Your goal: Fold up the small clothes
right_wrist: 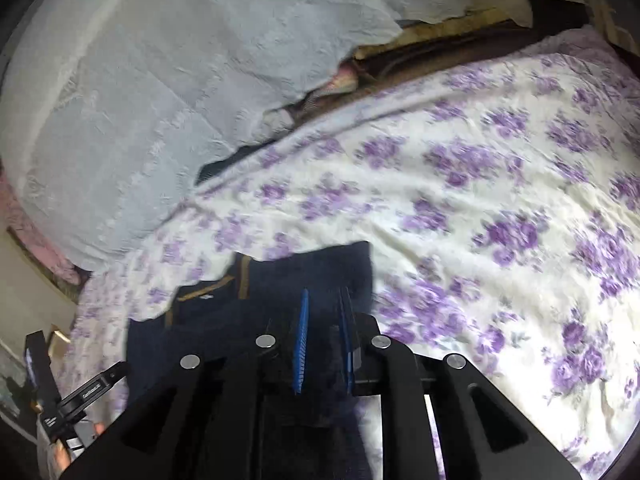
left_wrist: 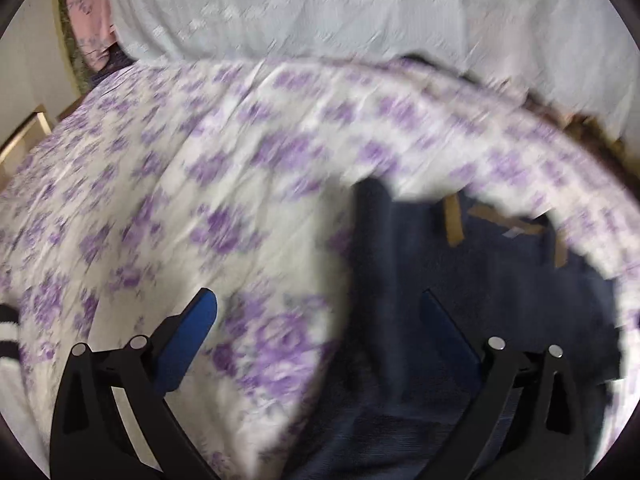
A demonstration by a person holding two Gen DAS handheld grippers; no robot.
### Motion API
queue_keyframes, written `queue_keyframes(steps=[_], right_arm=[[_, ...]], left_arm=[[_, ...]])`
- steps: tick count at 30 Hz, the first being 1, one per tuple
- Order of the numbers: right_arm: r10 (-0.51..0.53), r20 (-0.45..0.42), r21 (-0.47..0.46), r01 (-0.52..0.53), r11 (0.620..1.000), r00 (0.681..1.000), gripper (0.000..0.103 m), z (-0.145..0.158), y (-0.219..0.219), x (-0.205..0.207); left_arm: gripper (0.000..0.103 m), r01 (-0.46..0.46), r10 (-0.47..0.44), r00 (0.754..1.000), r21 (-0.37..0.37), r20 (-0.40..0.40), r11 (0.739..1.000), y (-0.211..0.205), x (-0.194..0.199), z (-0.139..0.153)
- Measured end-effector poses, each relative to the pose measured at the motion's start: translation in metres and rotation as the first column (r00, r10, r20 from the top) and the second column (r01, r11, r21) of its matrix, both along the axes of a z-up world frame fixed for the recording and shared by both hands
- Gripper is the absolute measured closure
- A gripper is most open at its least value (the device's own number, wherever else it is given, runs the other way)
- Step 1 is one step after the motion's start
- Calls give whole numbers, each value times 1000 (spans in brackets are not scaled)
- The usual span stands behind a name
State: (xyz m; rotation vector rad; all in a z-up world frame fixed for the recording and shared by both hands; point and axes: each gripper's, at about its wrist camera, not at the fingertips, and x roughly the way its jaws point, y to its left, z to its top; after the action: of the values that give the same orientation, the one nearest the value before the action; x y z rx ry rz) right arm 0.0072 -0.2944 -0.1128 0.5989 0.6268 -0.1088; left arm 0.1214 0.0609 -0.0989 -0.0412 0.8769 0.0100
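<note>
A small navy garment (left_wrist: 460, 288) with tan trim lies on a bed sheet (left_wrist: 240, 152) printed with purple flowers. In the left wrist view my left gripper (left_wrist: 316, 312) is open, its blue pads wide apart, the right pad over the garment's left part and the left pad (left_wrist: 192, 336) over the sheet. In the right wrist view my right gripper (right_wrist: 324, 340) is shut on the navy garment (right_wrist: 224, 320), pinching its right edge between the blue pads (right_wrist: 301, 340). The left gripper's body (right_wrist: 80, 396) shows at the lower left there.
A pale blue-white bedspread pile (left_wrist: 320, 8) lies at the far side of the bed, also seen in the right wrist view (right_wrist: 140, 80). Brown and pink bedding (right_wrist: 400, 60) shows behind it. A striped black-and-white item (left_wrist: 8, 328) sits at the left edge.
</note>
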Motion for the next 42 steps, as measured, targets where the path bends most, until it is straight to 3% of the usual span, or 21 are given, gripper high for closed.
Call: queue_keyframes(steps=[2,4,5,7,9,11,12,17,19,21,24,28,29,31,33,35,38,40,42], right_arm=[[83,15,43,-84,996,996,87,4,8,10],[156,11,82,-156,984,988,87,2,20,22],[179,5,101,-179,979,984,87,-2,24,27],[214,-15,137,-210,968,977,87,-15,37,40],[239,-53,148,-229,962,970,88,-33,45,49],[250,-83,153,-236,960,965,95,-46,46,55],[255,-79,155,-241,958,964,101,-50,44,57],[189,-81,160,-175,972,979,103,-52,23,50],[165,-70,187,-150,971,984,102,-51,13,41],[154,-40,182,-144,973,987,97,-42,14,35],[200,11,176,-199,964,980,97,-31,22,31],[303,-7,170,-297,939,953,97,-35,48,40],[322,-34,159,-313,936,946,97,-41,54,43],[332,-88,151,-316,937,939,100,-51,58,48],[329,-84,163,-313,936,941,102,-55,56,47],[322,-70,158,-308,938,944,98,-50,56,44],[330,-32,110,-325,939,943,92,-37,64,38],[355,-5,117,-352,929,935,80,-32,69,39],[367,-1,112,-365,924,930,76,-29,74,43]], left_arm=[[4,92,-87,995,-95,57,991,-5,-6,14],[4,206,-196,978,-173,69,963,-14,-5,18],[4,251,-244,968,-195,60,948,-20,-2,14],[4,274,-275,961,-189,21,943,-31,4,1],[4,254,-264,963,-147,-51,956,-36,18,-19],[4,206,-215,968,-76,-132,976,-37,33,-40],[4,205,-217,964,-89,-157,975,-34,38,-48],[4,185,-192,974,-65,-119,981,-32,33,-41],[5,183,-186,982,-74,-27,980,-28,20,-23],[5,219,-213,975,-117,62,969,-26,9,-5],[5,262,-250,963,-150,96,953,-28,3,2],[5,277,-283,959,-148,-20,949,-41,18,-22],[5,275,-283,957,-116,-55,954,-46,22,-29],[4,251,-247,963,19,-106,968,-57,24,-45],[4,248,-242,964,46,-107,968,-60,22,-48],[4,235,-232,968,15,-95,972,-53,19,-42],[5,247,-250,968,-105,-24,963,-45,10,-20],[5,281,-277,960,-161,48,946,-44,3,-2],[5,305,-299,952,-165,62,938,-49,6,3]])
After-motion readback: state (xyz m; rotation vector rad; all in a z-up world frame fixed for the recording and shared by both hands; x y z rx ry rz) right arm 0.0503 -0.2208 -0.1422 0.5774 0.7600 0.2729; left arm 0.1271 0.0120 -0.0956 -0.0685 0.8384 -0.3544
